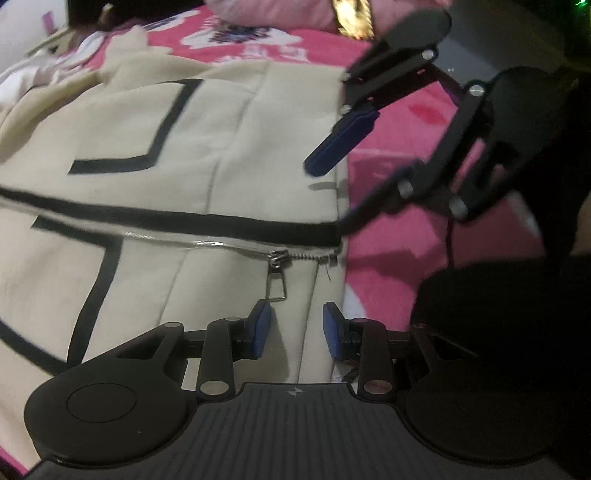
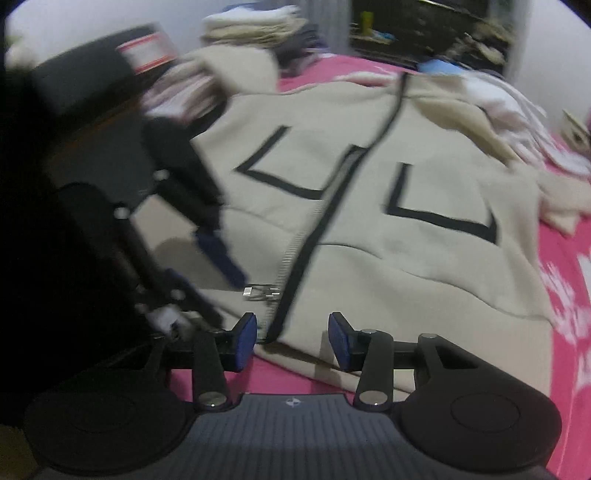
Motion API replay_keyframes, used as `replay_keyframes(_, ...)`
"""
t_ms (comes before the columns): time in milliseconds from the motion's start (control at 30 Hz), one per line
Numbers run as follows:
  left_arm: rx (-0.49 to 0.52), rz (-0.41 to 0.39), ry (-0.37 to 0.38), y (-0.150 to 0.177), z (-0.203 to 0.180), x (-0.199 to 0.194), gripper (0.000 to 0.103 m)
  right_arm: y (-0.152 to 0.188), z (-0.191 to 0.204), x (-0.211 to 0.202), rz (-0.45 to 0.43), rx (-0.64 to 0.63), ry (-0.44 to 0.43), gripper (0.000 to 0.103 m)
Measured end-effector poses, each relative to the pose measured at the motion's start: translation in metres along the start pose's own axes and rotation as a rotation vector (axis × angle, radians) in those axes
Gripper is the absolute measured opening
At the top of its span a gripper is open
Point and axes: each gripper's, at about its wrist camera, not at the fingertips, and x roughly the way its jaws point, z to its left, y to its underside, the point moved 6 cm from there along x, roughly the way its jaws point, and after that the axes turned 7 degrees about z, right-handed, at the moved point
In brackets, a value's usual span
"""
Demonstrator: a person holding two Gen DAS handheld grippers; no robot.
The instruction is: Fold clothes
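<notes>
A cream zip-up jacket (image 1: 229, 147) with black trim lies spread flat on a pink blanket (image 1: 391, 229); it also shows in the right wrist view (image 2: 369, 229). Its metal zipper pull (image 1: 276, 273) sits near the hem, just ahead of my left gripper (image 1: 296, 328), which is open and empty over the hem. My right gripper (image 2: 292, 338) is open and empty over the hem by the black zipper band (image 2: 321, 221). Each gripper shows in the other's view: the right one (image 1: 332, 184), the left one (image 2: 210, 273).
A pile of folded clothes (image 2: 255, 29) stands at the far end of the bed. Loose white and cream garments (image 2: 517, 122) lie at the right. A pink pillow (image 1: 280, 14) sits beyond the jacket. A dark box (image 2: 92, 70) stands at the left.
</notes>
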Motion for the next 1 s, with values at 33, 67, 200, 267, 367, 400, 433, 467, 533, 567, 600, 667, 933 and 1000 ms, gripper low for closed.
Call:
replay_keyframes(33, 0.029, 0.004, -0.021, 0.000, -0.003, 0.002, 0.031, 0.000, 0.006, 0.003, 0.005, -0.029, 0.010, 0.047)
replay_keyframes(67, 0.056, 0.006, -0.040, 0.001, -0.006, 0.003, 0.031, 0.001, 0.011, 0.006, 0.011, -0.058, 0.021, 0.047)
replay_keyframes(200, 0.075, 0.009, -0.073, 0.004, -0.006, 0.002, 0.029, 0.005, 0.024, 0.019, 0.035, -0.147, 0.099, 0.047)
replay_keyframes(267, 0.072, 0.013, -0.084, 0.007, -0.003, 0.000, 0.029, 0.007, 0.026, 0.021, 0.041, -0.165, 0.122, 0.043)
replay_keyframes(367, 0.084, 0.014, -0.093, 0.010, -0.004, 0.000, 0.029, 0.009, 0.026, 0.022, 0.048, -0.174, 0.144, 0.040)
replay_keyframes(400, 0.093, 0.016, -0.098, 0.010, -0.006, 0.001, 0.030, 0.008, 0.025, 0.023, 0.049, -0.179, 0.153, 0.039)
replay_keyframes(433, 0.101, 0.018, -0.104, 0.010, -0.008, 0.002, 0.032, 0.008, 0.025, 0.024, 0.050, -0.184, 0.161, 0.036)
replay_keyframes(467, 0.110, 0.019, -0.111, 0.010, -0.010, 0.003, 0.032, 0.008, 0.024, 0.024, 0.051, -0.188, 0.169, 0.028)
replay_keyframes(533, 0.117, 0.013, -0.113, 0.009, -0.005, 0.002, 0.032, 0.004, 0.018, 0.021, 0.035, -0.154, 0.173, 0.020)
replay_keyframes(567, 0.112, 0.008, -0.106, 0.010, -0.004, 0.001, 0.032, 0.001, 0.014, 0.018, 0.024, -0.126, 0.167, 0.013)
replay_keyframes(600, 0.105, 0.003, -0.101, 0.010, -0.002, 0.000, 0.030, -0.001, 0.010, 0.015, 0.013, -0.099, 0.160, 0.013)
replay_keyframes(667, 0.083, -0.008, -0.091, 0.008, 0.001, -0.002, 0.019, -0.002, 0.004, 0.011, 0.000, -0.057, 0.149, 0.012)
replay_keyframes(933, 0.058, -0.043, 0.004, 0.012, 0.000, -0.016, 0.000, -0.006, -0.008, -0.002, -0.040, 0.036, 0.107, 0.011)
replay_keyframes(1000, 0.037, -0.046, 0.048, 0.012, 0.003, -0.021, 0.000, -0.008, -0.009, -0.006, -0.052, 0.054, 0.082, 0.011)
